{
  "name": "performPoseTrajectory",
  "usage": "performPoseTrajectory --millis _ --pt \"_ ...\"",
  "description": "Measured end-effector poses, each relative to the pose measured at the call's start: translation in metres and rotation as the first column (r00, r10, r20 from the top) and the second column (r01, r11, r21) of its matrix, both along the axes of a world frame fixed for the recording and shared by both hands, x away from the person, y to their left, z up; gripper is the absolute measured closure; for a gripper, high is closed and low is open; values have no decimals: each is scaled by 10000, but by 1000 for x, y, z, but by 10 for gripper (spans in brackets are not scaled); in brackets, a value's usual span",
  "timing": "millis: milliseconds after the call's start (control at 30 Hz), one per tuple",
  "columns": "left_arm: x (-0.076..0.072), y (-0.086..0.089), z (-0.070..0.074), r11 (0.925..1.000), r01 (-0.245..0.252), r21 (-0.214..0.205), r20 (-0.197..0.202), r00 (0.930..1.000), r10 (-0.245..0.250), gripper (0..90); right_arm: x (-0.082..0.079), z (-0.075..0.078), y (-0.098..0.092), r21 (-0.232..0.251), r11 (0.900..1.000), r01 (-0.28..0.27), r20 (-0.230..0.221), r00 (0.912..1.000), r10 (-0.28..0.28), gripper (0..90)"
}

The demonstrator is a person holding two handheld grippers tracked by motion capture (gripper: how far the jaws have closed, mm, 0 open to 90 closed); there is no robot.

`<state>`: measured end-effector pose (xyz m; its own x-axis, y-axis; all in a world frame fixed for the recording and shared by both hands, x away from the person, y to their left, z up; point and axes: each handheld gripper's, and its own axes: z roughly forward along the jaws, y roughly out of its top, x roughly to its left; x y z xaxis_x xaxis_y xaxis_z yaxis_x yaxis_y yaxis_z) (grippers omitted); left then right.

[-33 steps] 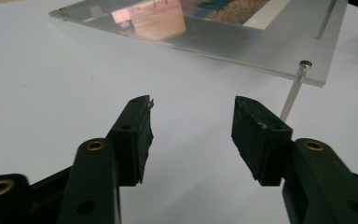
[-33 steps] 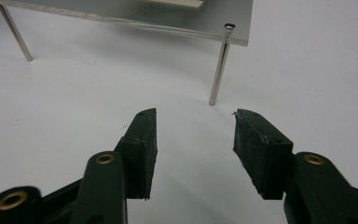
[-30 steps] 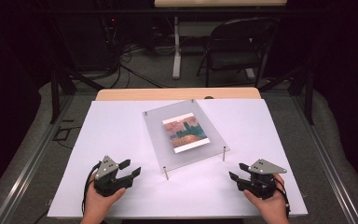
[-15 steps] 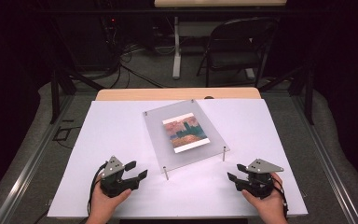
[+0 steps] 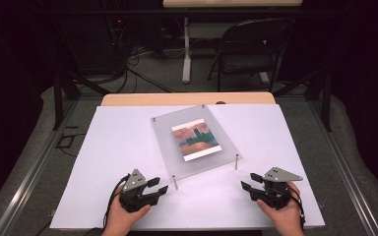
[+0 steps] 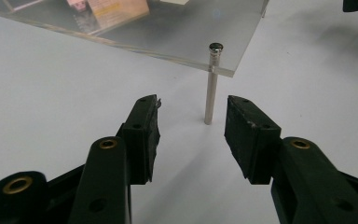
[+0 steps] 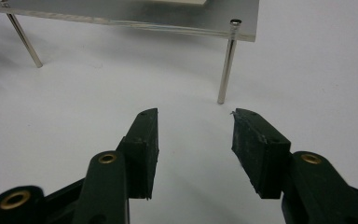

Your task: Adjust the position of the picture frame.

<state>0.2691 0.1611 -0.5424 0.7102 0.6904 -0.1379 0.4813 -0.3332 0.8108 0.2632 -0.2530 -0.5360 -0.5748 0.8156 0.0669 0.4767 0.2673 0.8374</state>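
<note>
Frame (image 5: 197,142) lies flat (on pins); long axis runs diagonally.

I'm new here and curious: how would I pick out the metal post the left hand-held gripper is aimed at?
On the white table lies a clear panel raised on thin metal posts. Take the near-left post, just ahead of the left hand-held gripper.

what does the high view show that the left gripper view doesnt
High view alone: the whole clear panel with all four corner posts, the full picture on it, both hands with their claws, the chair and the floor behind the table.

Left gripper view alone: the left claw close up, jaws open, having just been closing, with the near metal post ahead of the gap and untouched.

Both: the white table, the panel's near corner and that post.
</note>
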Motion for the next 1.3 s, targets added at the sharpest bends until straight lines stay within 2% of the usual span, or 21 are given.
performPoseTrajectory --millis 100,267,467,833,967,1133,1300 --pt "1 -5 -2 10000 52 -49 -203 9998 -53 553 0 0 -1 65 10000 24 -56 10000 -24 503" --pt "3 -14 -5 10000 43 18 -185 9998 -43 593 1 0 -3 170 9998 59 -121 9999 -57 501" --pt "9 -20 -6 9996 5 -279 -454 9990 -18 651 1 0 -5 287 9995 115 -151 9998 -110 499" --pt "13 -34 -14 10000 26 -65 -252 9997 -27 712 1 2 -6 393 9992 39 -64 10000 -36 495" --pt "16 -39 -16 10000 71 -67 -298 9995 -73 725 0 2 -7 399 9992 81 -65 9999 -79 493" --pt "18 -41 -17 10000 72 -6 -364 9993 -72 747 2 1 -8 481 9988 76 -138 9999 -69 493" --pt "18 -43 -17 10000 92 10 -248 9996 -92 778 2 0 -8 564 9984 84 -113 9999 -78 493"
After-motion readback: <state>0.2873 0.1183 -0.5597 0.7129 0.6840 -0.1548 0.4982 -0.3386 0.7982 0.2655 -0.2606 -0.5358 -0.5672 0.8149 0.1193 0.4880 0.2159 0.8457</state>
